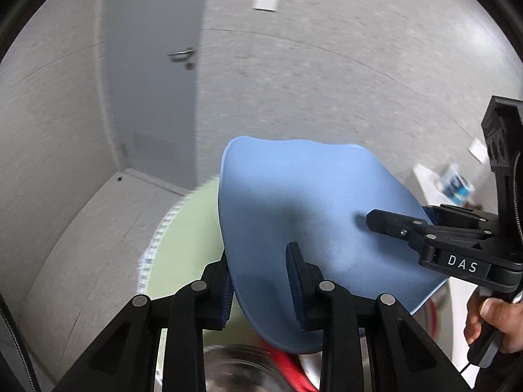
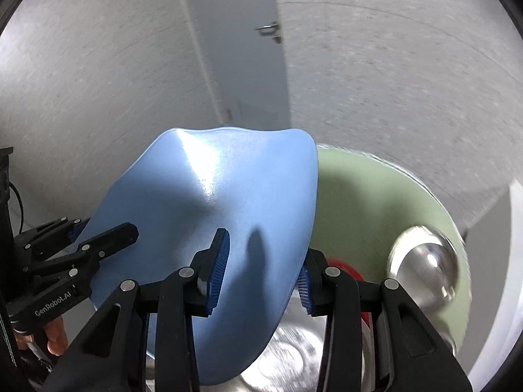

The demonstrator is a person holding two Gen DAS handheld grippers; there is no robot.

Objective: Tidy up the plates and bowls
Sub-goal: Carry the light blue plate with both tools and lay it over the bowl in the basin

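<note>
A light blue plate (image 1: 294,215) is held tilted up in the air by both grippers. My left gripper (image 1: 261,277) is shut on its near rim, one finger on each face. My right gripper (image 1: 385,222) grips its right edge. In the right wrist view the blue plate (image 2: 228,196) sits between the fingers of my right gripper (image 2: 261,274), and my left gripper (image 2: 108,232) holds its left edge. A pale green plate (image 2: 369,202) lies behind and below, also in the left wrist view (image 1: 189,235). A steel bowl (image 2: 425,264) rests on the green plate.
A red object (image 2: 343,269) and a shiny steel dish (image 2: 294,356) lie below the blue plate. A grey door (image 1: 153,75) and speckled wall are behind. A white table edge (image 1: 428,176) with a small packet (image 1: 457,186) is at right.
</note>
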